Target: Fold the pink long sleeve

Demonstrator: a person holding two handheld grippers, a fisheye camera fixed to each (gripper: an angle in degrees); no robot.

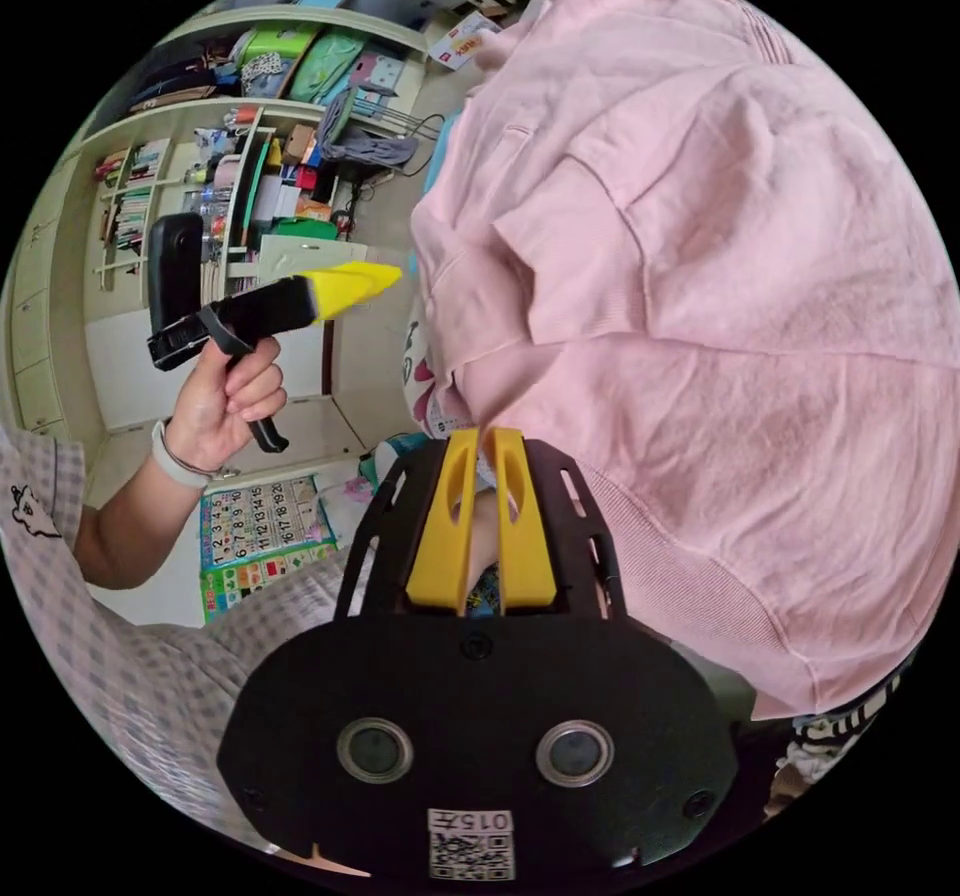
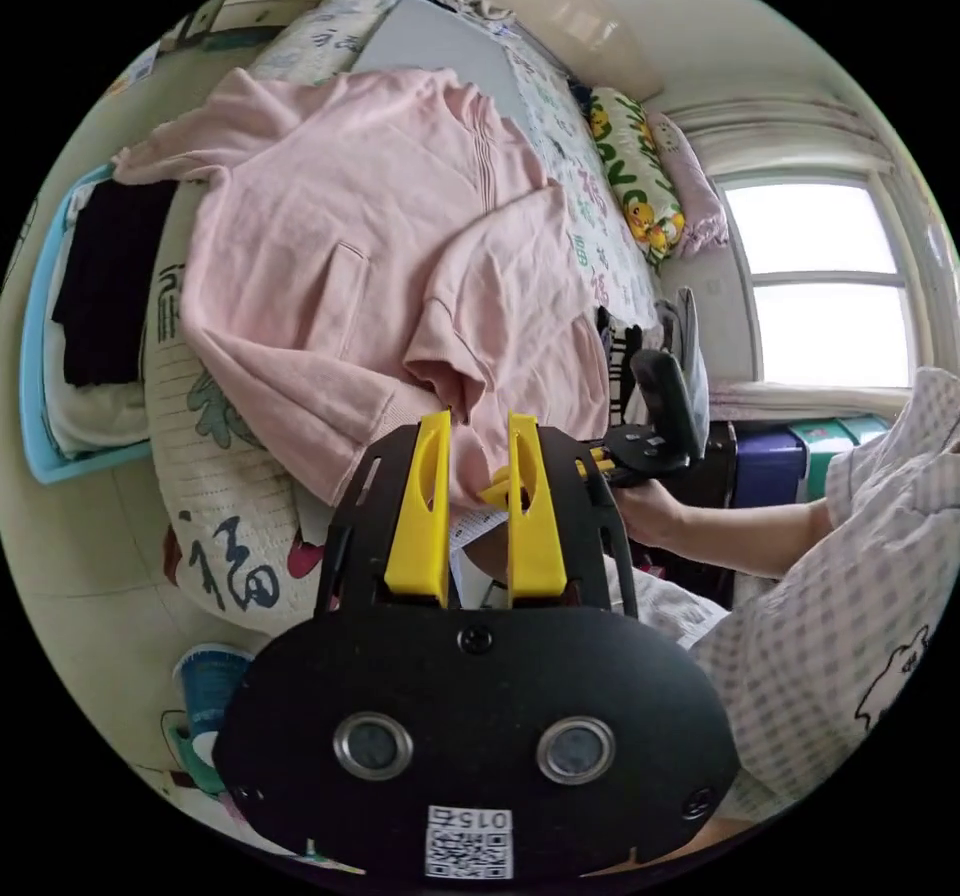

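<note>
Pink long sleeve (image 2: 380, 266): spread over the bed (image 2: 590, 186), partly folded; in the right gripper view its long axis runs from about 10 o'clock to 5 o'clock, hem toward the hand-held grippers, one sleeve doubled across the body.
Left hand-held gripper (image 1: 482, 441): jaws nearly together, pinching the shirt's ribbed edge at 6 o'clock of the garment in the left gripper view.
Right hand-held gripper (image 2: 478, 426): jaws a little apart, nothing between them, just short of the hem; in the left gripper view (image 1: 385, 279) it is held in a hand (image 1: 225, 401), off the cloth at 9 o'clock.
Shelves (image 1: 200, 206): behind that hand.
Window (image 2: 830, 281): at 3 o'clock in the right gripper view.
</note>
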